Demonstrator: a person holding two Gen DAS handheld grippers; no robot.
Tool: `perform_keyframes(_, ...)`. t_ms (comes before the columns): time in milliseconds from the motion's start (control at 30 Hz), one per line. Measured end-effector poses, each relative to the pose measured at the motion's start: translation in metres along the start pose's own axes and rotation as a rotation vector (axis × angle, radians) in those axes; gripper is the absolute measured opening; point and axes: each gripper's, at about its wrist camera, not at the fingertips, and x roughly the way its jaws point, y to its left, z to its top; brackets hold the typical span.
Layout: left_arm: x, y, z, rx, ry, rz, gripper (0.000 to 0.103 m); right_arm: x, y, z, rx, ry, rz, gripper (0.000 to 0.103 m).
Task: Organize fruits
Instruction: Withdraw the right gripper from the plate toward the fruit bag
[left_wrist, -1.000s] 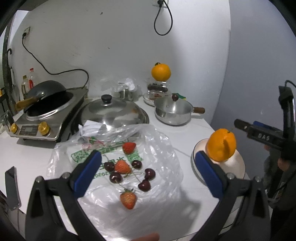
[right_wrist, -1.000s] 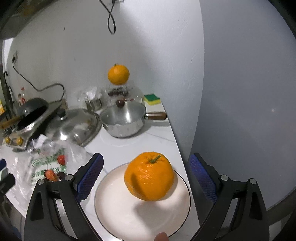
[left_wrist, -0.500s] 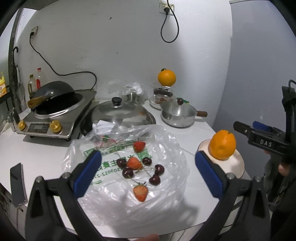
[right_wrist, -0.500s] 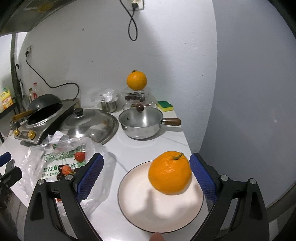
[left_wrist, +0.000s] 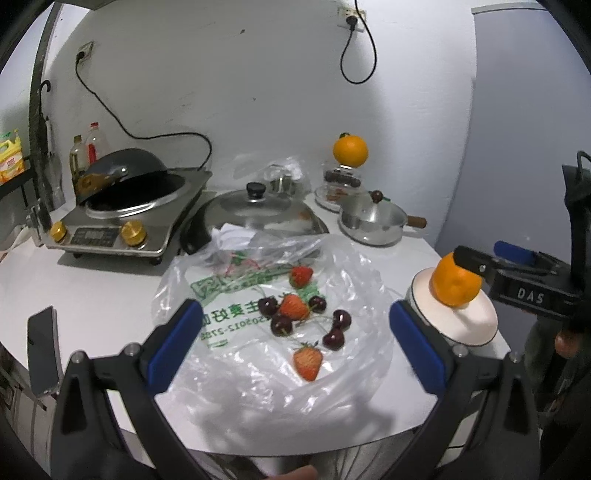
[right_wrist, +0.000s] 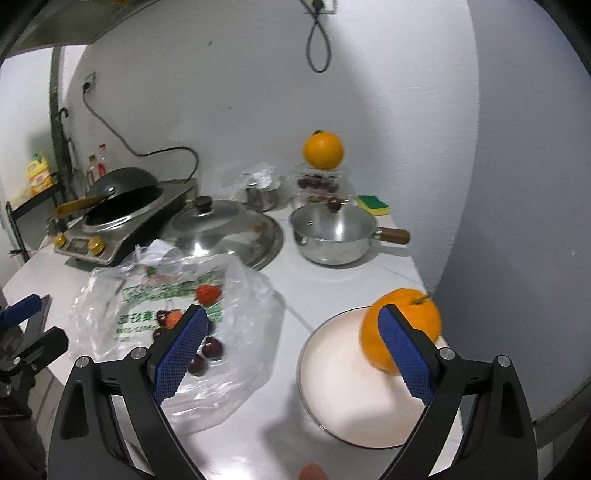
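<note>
Both grippers have drawn back from the white plate (right_wrist: 332, 387), leaving the dimpled orange (right_wrist: 402, 332) resting on it, so that fruit seems sorted. The left gripper (left_wrist: 295, 345) and right gripper (right_wrist: 291, 354) stand wide-jawed, empty. Left of the plate, glossy cherries (left_wrist: 334, 328) and seeded strawberries (left_wrist: 307, 362) (three) lie on the crinkled plastic bag (left_wrist: 258, 391).

Bare surface (right_wrist: 325, 284) lies mid-frame in right wrist view, between plastic bag (right_wrist: 240, 295) at lower left and plate (right_wrist: 332, 369) at lower right; passage open there. Saucepan (right_wrist: 332, 236) and big lid (right_wrist: 225, 232) block the back. Orange (right_wrist: 402, 325) occupies plate's right part. Wall close at right.
</note>
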Motion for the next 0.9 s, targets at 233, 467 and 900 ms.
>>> perform_keyframes(233, 0.006, 0.012, -0.011, -0.012, 0.025, 0.01, 0.102, 0.015, 0.026, -0.008, -0.04, 0.042, 0.046, 0.086)
perform_keyframes(467, 0.016, 0.024, -0.019, -0.015, 0.046, 0.012, 0.102, 0.029, 0.046, -0.016, -0.066, 0.077, 0.084, 0.085)
perform_keyframes(900, 0.033, 0.037, -0.029, -0.016, 0.081, 0.012, 0.102, 0.061, 0.077, -0.029, -0.11, 0.14, 0.129, 0.084)
